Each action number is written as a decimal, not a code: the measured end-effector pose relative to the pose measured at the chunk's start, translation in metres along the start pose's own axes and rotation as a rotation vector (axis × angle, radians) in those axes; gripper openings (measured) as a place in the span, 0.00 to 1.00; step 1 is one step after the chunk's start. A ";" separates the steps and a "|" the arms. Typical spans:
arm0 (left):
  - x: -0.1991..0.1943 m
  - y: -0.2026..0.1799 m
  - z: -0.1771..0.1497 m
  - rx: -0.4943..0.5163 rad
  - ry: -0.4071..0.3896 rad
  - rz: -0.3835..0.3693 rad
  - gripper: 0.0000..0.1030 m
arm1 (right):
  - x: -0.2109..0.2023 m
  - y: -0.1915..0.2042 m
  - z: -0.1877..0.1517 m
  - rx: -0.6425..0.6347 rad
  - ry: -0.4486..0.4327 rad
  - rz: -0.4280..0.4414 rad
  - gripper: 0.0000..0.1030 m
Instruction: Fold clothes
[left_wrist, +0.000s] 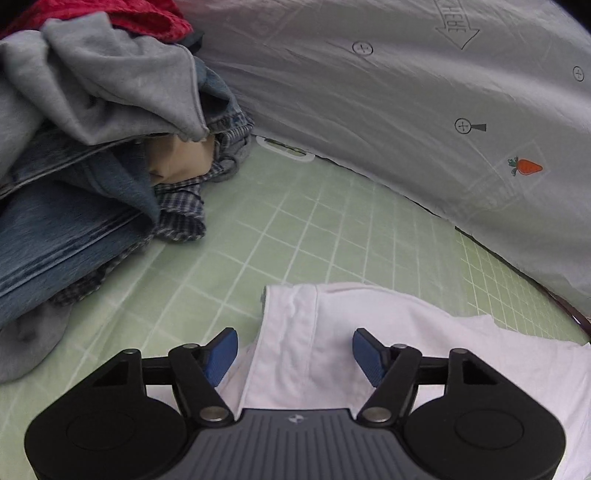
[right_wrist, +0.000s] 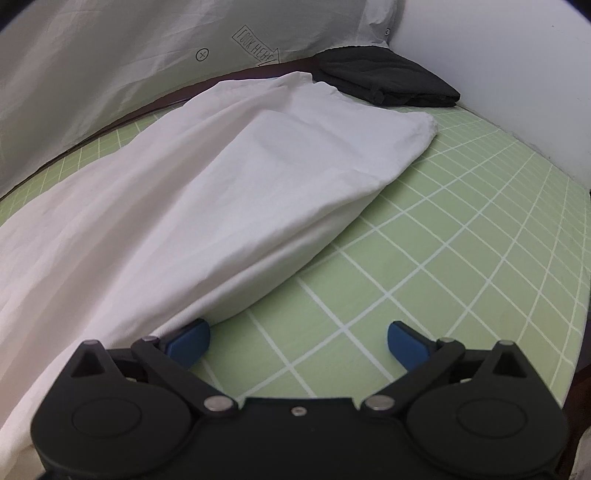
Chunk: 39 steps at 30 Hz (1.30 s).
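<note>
While both tongs stand with jaws apart and grip nothing, the left gripper (left_wrist: 294, 354) hovers over the near edge of the white garment (left_wrist: 332, 332), cloth showing between its blue pads; the right gripper (right_wrist: 298, 341) sits over the green grid mat (right_wrist: 443, 240), its left pad just beside the garment's fold; farther left lies a clothes pile (left_wrist: 92, 147); far right, a folded black garment (right_wrist: 388, 79).

Each camera sat on its tongs, looking steeply down and forward, close above the green gridded mat on the table (left_wrist: 303, 229). Both views shared the mat, the white cloth garment (right_wrist: 207, 192) and the grey printed sheet (left_wrist: 406, 92) behind.
</note>
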<state>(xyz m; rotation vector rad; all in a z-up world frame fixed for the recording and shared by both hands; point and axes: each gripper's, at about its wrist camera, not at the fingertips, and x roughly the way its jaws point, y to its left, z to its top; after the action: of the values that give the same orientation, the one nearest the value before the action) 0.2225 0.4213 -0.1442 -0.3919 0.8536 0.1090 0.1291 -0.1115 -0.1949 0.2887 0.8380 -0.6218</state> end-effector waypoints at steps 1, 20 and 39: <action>0.006 0.002 0.004 -0.002 0.006 -0.008 0.72 | 0.000 0.000 0.001 0.005 0.003 -0.005 1.00; -0.031 0.005 0.000 -0.144 -0.075 -0.125 0.13 | 0.003 0.002 0.000 -0.026 -0.044 0.024 1.00; -0.066 0.026 -0.044 -0.281 -0.094 0.052 0.15 | 0.008 -0.014 0.006 -0.120 -0.048 0.112 1.00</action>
<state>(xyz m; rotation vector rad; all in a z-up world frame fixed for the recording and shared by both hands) 0.1409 0.4324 -0.1282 -0.6232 0.7575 0.2959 0.1281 -0.1289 -0.1973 0.2096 0.8034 -0.4700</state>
